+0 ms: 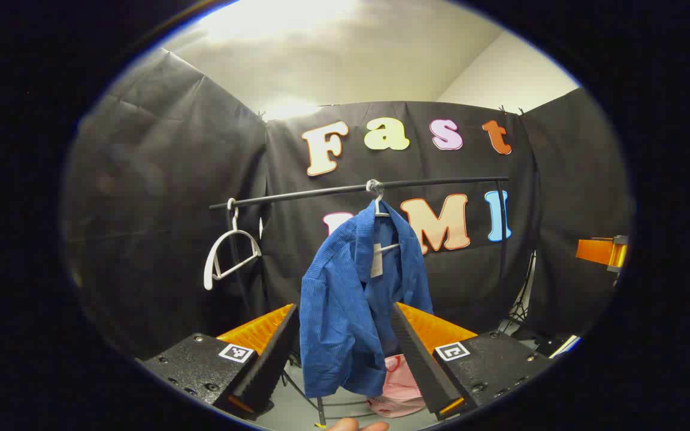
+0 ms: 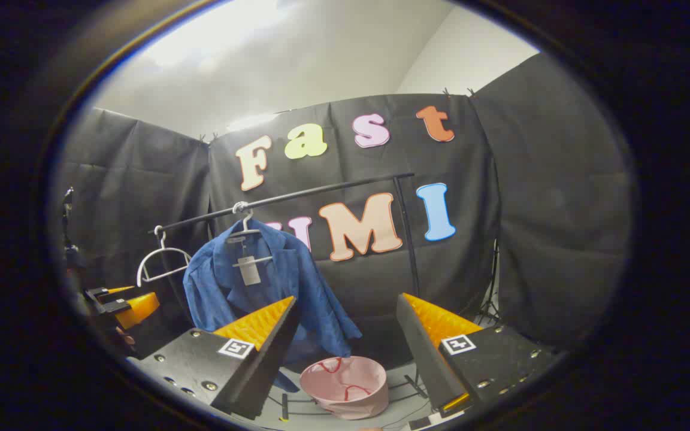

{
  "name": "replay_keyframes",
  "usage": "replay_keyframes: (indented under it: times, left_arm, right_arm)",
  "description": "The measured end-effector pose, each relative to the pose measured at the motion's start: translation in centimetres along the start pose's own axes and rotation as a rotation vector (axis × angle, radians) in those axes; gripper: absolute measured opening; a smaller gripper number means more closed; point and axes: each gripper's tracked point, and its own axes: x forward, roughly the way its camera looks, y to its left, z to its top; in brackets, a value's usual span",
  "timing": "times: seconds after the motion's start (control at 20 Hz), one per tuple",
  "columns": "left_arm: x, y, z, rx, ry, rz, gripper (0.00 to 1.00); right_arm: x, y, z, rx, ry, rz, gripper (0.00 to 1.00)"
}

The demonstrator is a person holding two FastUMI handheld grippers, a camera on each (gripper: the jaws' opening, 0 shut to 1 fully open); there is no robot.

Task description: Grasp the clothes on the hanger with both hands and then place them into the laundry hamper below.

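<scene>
Two grippers, left gripper [image 1: 345, 326] and right gripper [image 2: 345, 317], jaws apart, nothing gripped. Shirt [image 1: 351, 299] on hanger [image 2: 244, 230], above hamper [image 2: 345, 386]. Reach step, I reckon; next I close in, one side each.

1. In the left gripper view, the blue shirt [image 1: 351, 299] hides most of the pink hamper [image 1: 399, 389] below it.
2. In the right gripper view, the left gripper [image 2: 123, 302] is cut off at the picture's left edge.
3. The shirt's lower hem sits behind a finger [image 2: 261, 341] there.
4. The shirt's tag [image 2: 249, 269] is too small to read.
</scene>
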Motion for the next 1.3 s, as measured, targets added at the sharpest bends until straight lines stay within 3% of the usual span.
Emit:
replay_keyframes:
  times: [0.5, 0.9, 1.1, 1.3]
  left_arm:
    - [3.1, -5.4, -0.8, 0.001, 0.052, -0.059, 0.95]
    - [4.9, -7.8, -0.1, 0.019, 0.049, 0.005, 0.93]
    - [5.4, -8.5, -0.6, -0.005, 0.079, 0.047, 0.97]
    - [6.2, -8.4, -0.1, -0.013, 0.070, 0.072, 0.94]
  right_arm:
    - [3.4, -2.9, -1.9, 0.007, 0.075, 0.025, 0.98]
    - [5.4, -4.9, -2.1, 0.059, 0.111, 0.101, 0.98]
    - [6.4, -5.0, -2.0, 0.119, 0.128, 0.148, 0.98]
    - [8.0, -5.0, -1.7, 0.100, 0.119, 0.158, 0.98]
